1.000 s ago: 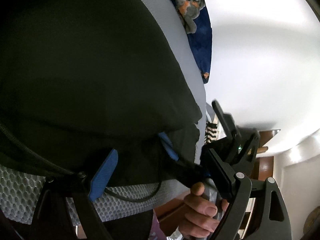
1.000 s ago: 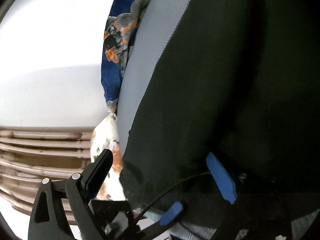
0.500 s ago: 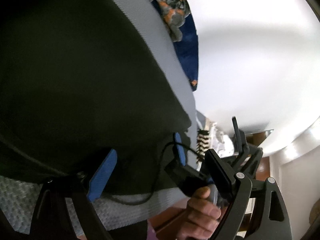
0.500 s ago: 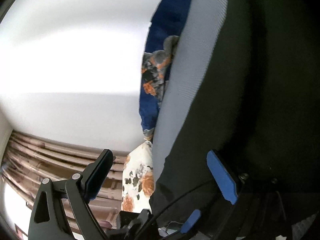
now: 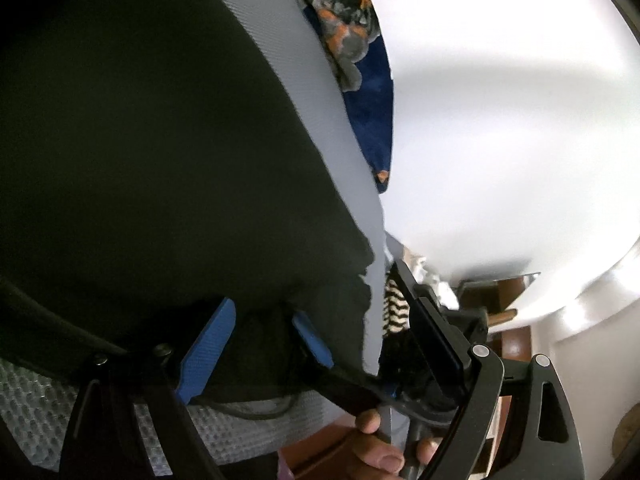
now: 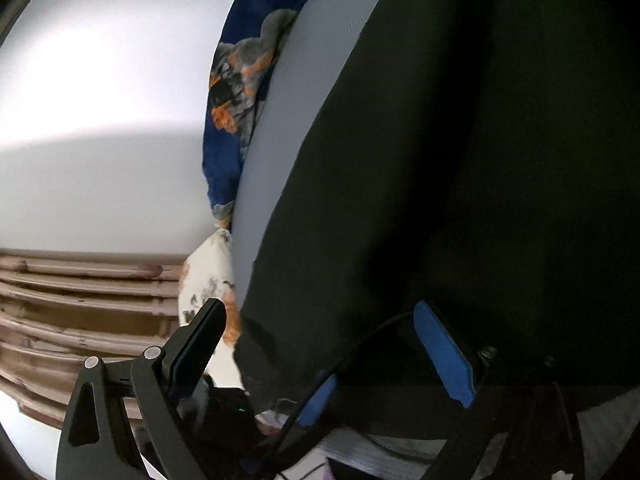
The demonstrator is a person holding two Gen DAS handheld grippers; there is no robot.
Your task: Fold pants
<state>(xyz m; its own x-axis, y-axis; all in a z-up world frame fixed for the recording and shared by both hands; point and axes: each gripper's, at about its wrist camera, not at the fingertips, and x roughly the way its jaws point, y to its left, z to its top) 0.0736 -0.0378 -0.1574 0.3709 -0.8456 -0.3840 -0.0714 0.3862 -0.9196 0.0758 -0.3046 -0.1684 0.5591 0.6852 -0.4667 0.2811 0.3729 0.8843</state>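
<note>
The black pants (image 5: 160,160) lie spread over a grey fabric surface (image 5: 320,80) and fill most of both views (image 6: 480,160). My left gripper (image 5: 320,348) is open wide at the pants' near edge, with a corner of the black cloth hanging between its fingers. My right gripper (image 6: 320,352) is also open wide, astride the same edge. One blue pad (image 5: 312,340) of the right gripper sits between the left gripper's fingers, and a hand (image 5: 380,456) holds its handle. The left gripper's blue pad (image 6: 318,400) shows low in the right wrist view.
A blue floral cloth (image 5: 360,60) lies along the grey surface's far side (image 6: 236,80). A white floral pillow (image 6: 204,280) and brown slats (image 6: 80,300) sit to the left. A black cable (image 5: 256,414) runs over the mesh (image 5: 32,408).
Both views swayed sideways and came back. The right gripper shifted a little across the left wrist view. Both grippers stayed wide open at the pants' edge.
</note>
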